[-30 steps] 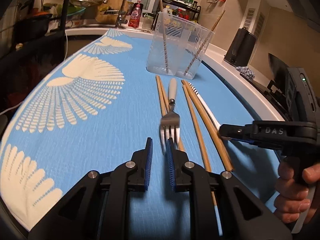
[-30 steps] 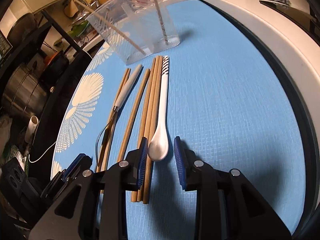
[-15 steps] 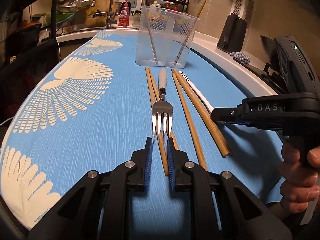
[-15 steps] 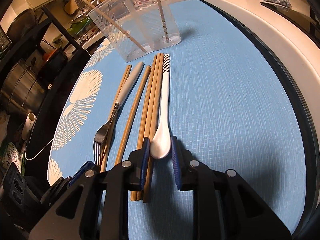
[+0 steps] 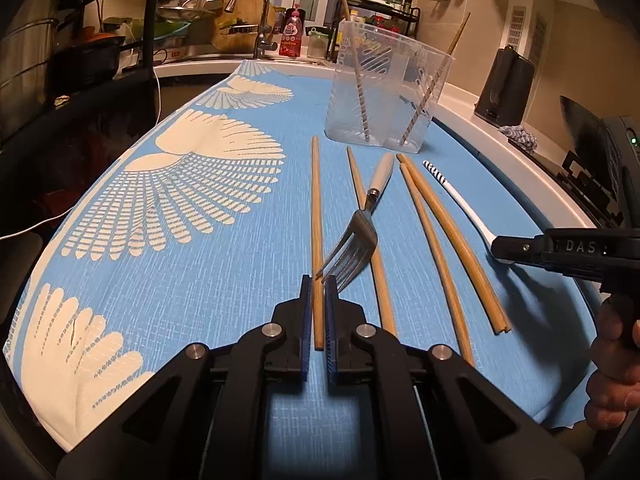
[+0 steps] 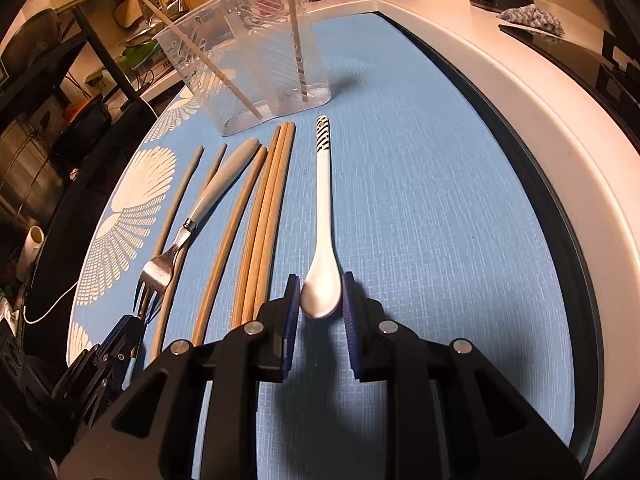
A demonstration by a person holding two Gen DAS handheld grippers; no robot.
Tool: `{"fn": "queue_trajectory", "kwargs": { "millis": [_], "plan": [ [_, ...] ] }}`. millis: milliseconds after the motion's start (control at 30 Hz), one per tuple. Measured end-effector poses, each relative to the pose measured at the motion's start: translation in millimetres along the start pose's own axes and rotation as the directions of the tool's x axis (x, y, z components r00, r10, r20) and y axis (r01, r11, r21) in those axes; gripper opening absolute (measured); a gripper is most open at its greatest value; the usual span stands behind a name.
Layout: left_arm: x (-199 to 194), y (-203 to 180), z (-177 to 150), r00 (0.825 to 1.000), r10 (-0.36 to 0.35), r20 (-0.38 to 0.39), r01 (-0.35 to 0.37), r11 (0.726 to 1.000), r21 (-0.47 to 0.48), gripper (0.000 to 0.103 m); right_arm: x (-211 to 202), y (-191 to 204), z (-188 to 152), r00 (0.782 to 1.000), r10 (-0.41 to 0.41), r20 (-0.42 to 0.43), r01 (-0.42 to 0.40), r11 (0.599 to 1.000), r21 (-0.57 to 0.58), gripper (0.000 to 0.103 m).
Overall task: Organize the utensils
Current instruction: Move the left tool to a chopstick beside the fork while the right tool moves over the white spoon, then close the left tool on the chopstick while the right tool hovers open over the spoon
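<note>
My left gripper (image 5: 318, 292) is shut on the near end of a wooden chopstick (image 5: 316, 208) that lies on the blue mat (image 5: 200, 280). Just right of it a metal fork (image 5: 352, 248) with a grey handle leans across another chopstick, tines raised. My right gripper (image 6: 321, 280) is shut on the bowl of a white spoon (image 6: 323, 184) with a black-striped handle tip. It also shows at the right of the left wrist view, right gripper (image 5: 496, 246). Between fork and spoon lie more loose chopsticks (image 6: 260, 216). A clear plastic holder (image 6: 240, 52) with two sticks in it stands at the mat's far end.
A white counter edge (image 6: 540, 120) curves along the mat's right side, with a black appliance (image 5: 506, 88) and a grey cloth (image 6: 532, 16) beyond. A sink tap (image 5: 260, 12) and bottles stand at the back. Dark shelving (image 6: 60, 92) borders the left. A hand (image 5: 612, 360) holds the right gripper.
The left jaws closed on a chopstick, which now lies apart to the left of the fork. The fork tipped over. The right jaws closed on the spoon bowl, and the spoon shifted right off the chopsticks.
</note>
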State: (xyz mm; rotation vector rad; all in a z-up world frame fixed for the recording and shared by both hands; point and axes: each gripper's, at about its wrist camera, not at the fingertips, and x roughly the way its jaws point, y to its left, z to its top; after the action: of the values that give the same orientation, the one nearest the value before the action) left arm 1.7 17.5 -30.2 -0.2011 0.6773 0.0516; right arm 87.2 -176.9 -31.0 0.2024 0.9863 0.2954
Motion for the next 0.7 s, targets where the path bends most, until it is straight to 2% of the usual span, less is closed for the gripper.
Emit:
{"fn": "queue_trajectory", "kwargs": {
  "millis": [100, 267, 433, 700],
  "plan": [
    [3, 0, 0, 1.0, 0.001, -0.011, -0.001, 1.0, 0.005, 0.006, -1, -1, 0, 1.0, -0.002, 0.004, 0.002, 1.0, 0.009, 0.024],
    [2, -10, -3, 1.0, 0.03, 0.002, -0.03, 0.996, 0.079, 0.007, -2, -5, 0, 1.0, 0.002, 0.012, -0.003, 0.999, 0.036, 0.024],
    [1, -8, -4, 1.0, 0.029, 0.008, -0.03, 0.996, 0.087, 0.007, -7, -5, -1, 1.0, 0.015, 0.024, -0.016, 0.999, 0.05, 0.024],
    [-1, 1, -2, 1.0, 0.01, -0.001, -0.01, 0.999, 0.049, 0.005, -8, -9, -1, 0.999, 0.03, 0.032, -0.033, 0.996, 0.088, 0.027]
  ]
}}
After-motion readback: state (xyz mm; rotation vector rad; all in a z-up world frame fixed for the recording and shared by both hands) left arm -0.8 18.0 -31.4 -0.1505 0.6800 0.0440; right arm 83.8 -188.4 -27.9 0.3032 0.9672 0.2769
